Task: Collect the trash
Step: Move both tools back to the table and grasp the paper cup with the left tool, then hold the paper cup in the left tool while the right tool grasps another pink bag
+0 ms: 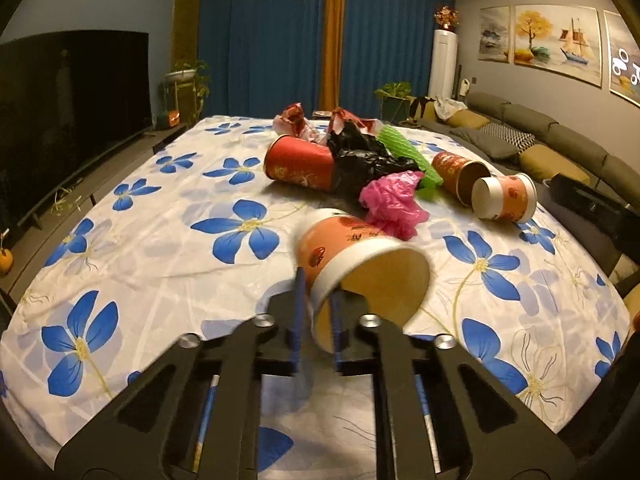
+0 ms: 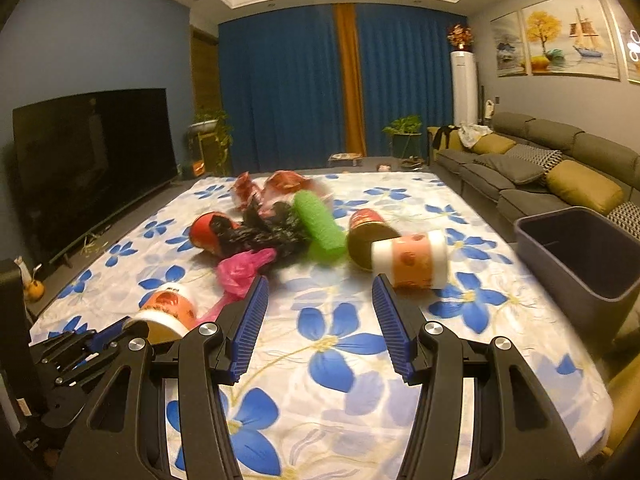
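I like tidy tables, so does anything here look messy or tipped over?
Yes. Paper cups lie tipped on their sides on the flowered cloth, like the orange cup. Crumpled bags, a black one and a pink one, sit heaped mid-table. The left gripper pinches another tipped cup by its rim.

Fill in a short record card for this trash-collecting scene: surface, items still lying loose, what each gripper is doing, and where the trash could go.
surface: table under a white cloth with blue flowers
left gripper: shut on the rim of an orange paper cup, one finger inside it
right gripper: open, holding nothing
loose cups: red cup, brown-lined cup, orange cup, all on their sides
loose soft trash: black bag, pink bag, green foam net, red wrappers
container: grey bin at the table's right edge
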The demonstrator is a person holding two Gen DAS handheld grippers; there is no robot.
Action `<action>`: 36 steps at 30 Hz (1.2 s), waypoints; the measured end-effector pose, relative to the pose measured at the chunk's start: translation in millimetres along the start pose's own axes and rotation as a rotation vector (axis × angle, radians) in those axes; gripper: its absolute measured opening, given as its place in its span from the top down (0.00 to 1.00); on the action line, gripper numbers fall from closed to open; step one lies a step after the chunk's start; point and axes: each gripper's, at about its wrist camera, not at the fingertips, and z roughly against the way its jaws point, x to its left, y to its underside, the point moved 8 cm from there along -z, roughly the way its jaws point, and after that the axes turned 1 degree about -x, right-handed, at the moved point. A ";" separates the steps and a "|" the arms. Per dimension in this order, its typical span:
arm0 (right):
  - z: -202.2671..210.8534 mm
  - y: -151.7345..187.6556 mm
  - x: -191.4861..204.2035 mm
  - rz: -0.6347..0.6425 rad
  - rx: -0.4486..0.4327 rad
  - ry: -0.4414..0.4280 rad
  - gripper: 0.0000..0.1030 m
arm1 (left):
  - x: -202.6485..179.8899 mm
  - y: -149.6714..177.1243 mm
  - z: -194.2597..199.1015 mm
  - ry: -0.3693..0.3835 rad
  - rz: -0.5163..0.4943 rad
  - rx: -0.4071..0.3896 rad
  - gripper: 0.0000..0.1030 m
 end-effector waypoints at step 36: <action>-127.4 8.3 75.3 0.040 0.233 -0.159 0.70 | 68.8 -55.1 -2.9 -0.055 0.131 -0.093 0.98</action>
